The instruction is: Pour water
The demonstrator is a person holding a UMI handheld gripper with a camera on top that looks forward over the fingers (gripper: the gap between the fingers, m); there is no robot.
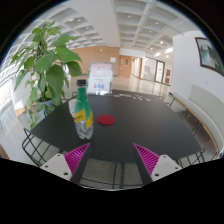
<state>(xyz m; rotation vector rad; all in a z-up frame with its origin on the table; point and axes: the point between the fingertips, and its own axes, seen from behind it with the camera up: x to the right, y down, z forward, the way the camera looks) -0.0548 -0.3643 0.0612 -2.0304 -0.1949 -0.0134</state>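
A clear plastic bottle (83, 112) with a green cap and a yellow label stands upright on the dark round table (120, 133), towards its left side. A small red thing (106, 120), low and round, lies on the table just right of the bottle. My gripper (111, 158) is open and empty. Its two pink-padded fingers (74, 155) are spread wide over the table's near edge. The bottle stands beyond the left finger, apart from it.
A large leafy plant (45, 62) stands behind the table at the left. A white sign stand (100, 78) is at the table's far edge. Wire chairs (36, 148) flank the table at left and right (180, 103). An open hall lies beyond.
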